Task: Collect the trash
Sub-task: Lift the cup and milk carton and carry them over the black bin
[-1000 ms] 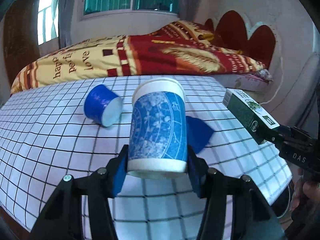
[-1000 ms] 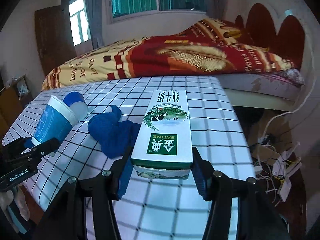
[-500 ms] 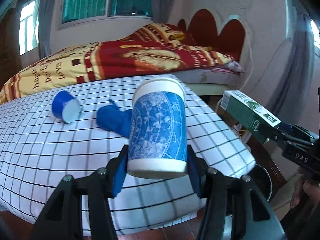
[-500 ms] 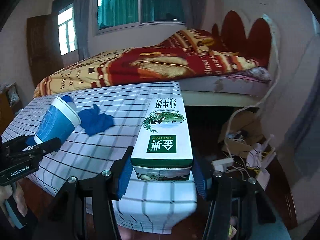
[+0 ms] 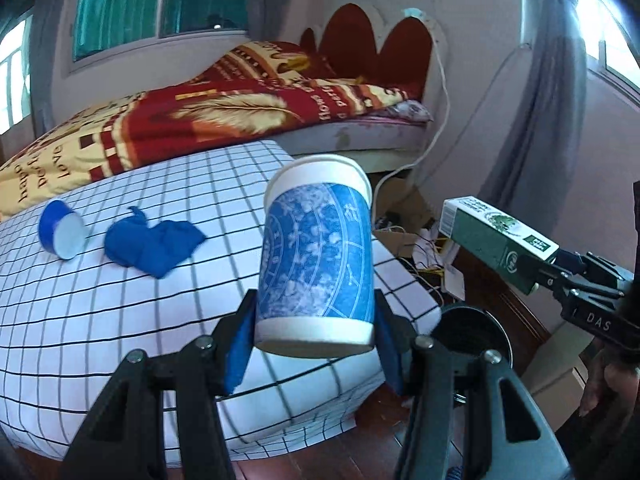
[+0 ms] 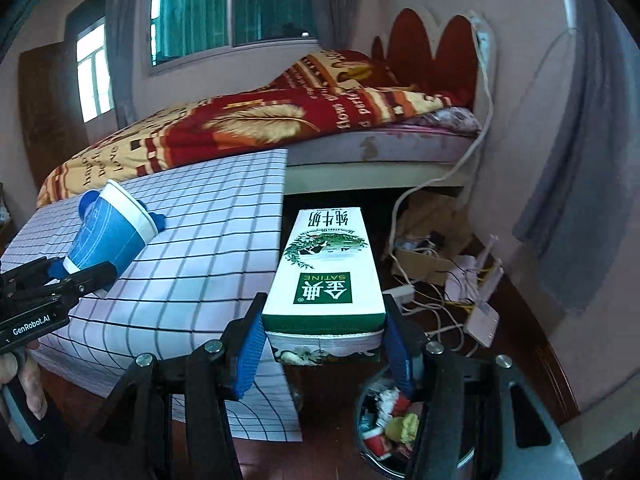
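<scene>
My left gripper is shut on a blue-and-white paper cup, held in the air past the right end of the checked table. My right gripper is shut on a green-and-white milk carton, held above a dark trash bin on the floor with trash inside. The bin also shows in the left wrist view, below and right of the cup. The carton and right gripper show there at the right. A small blue cup and a crumpled blue cloth lie on the table.
A bed with a red and yellow blanket stands behind the table. Cables, a power strip and a cardboard box lie on the floor by the wall. The floor is dark red wood.
Both grippers have moved right, off the table's end, still holding the cup and the carton. The trash bin has come into view under the right gripper.
</scene>
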